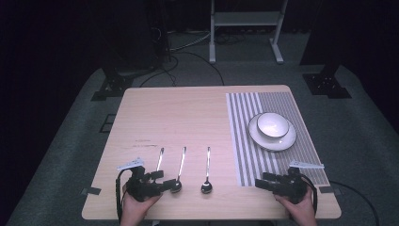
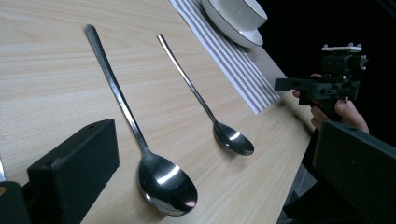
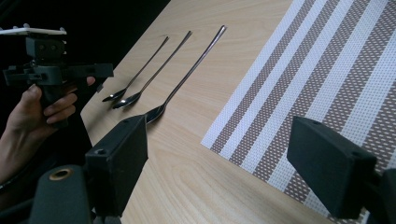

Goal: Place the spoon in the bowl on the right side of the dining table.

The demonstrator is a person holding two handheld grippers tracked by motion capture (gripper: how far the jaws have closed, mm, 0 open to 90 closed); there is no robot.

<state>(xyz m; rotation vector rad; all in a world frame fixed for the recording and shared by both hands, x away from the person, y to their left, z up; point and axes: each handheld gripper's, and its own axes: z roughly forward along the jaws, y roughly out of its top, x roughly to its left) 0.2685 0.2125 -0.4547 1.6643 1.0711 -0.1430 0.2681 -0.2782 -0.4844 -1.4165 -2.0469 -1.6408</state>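
Three metal spoons lie side by side on the wooden table (image 1: 188,113), handles pointing away: a left spoon (image 1: 160,159), a middle spoon (image 1: 180,165) and a right spoon (image 1: 207,175). My left gripper (image 1: 162,180) sits at the near left edge, pointing right, with its tips beside the middle spoon's bowl. In the left gripper view it (image 2: 215,186) is open, and the middle spoon's bowl (image 2: 166,184) rests on the table between the jaws, untouched. My right gripper (image 1: 259,182) hovers open at the near right, pointing left over the striped placemat's (image 3: 327,84) corner, with nothing between its jaws (image 3: 224,177).
A white bowl (image 1: 273,123) stands on a white plate (image 1: 282,143) on the striped placemat (image 1: 244,141) at the right. Beyond the table are a white frame stand (image 1: 244,21), dark stand bases and cables on the grey floor.
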